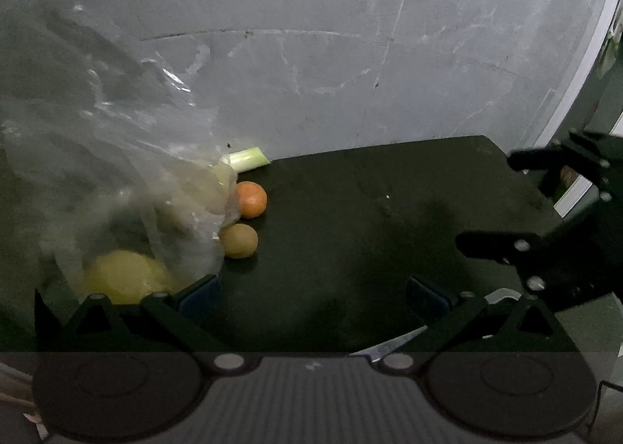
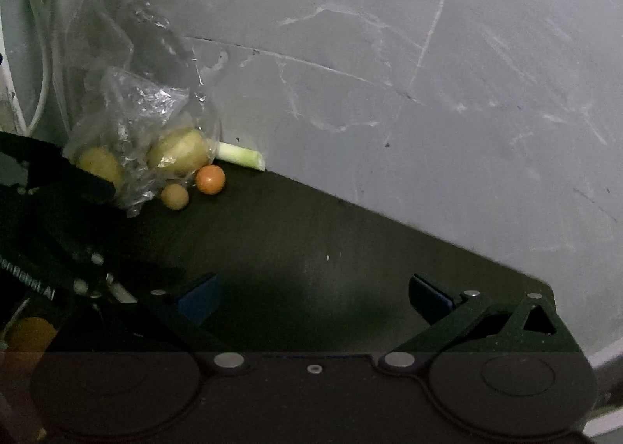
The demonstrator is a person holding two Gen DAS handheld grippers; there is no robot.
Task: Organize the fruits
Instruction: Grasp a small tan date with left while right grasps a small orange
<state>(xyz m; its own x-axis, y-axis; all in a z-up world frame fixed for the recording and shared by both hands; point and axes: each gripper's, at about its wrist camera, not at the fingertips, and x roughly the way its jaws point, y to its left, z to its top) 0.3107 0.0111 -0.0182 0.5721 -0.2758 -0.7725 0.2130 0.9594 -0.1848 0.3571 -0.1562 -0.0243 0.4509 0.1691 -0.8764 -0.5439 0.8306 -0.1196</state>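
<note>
A clear plastic bag (image 1: pixel 117 171) (image 2: pixel 144 120) lies at the left of the black table (image 1: pixel 350 210) (image 2: pixel 311 229), with yellow fruits (image 1: pixel 124 274) (image 2: pixel 179 152) inside. Just outside the bag's mouth rest an orange (image 1: pixel 251 199) (image 2: pixel 210 179) and a small brown fruit (image 1: pixel 239 240) (image 2: pixel 175 196). My left gripper (image 1: pixel 313 294) (image 2: pixel 58 210) is open, its left finger against the bag's lower edge and nothing between the pads. Over the bare middle of the table, my right gripper (image 2: pixel 313 298) (image 1: pixel 494 202) stands open and empty, to the right of the fruits.
A pale green stalk piece (image 1: pixel 249 157) (image 2: pixel 239 155) lies against the scratched grey wall (image 1: pixel 350 54) behind the fruits. A metal blade (image 1: pixel 389 346) shows under my left gripper. White cables (image 2: pixel 35 54) hang at the far left. An orange object (image 2: pixel 31 331) sits low left.
</note>
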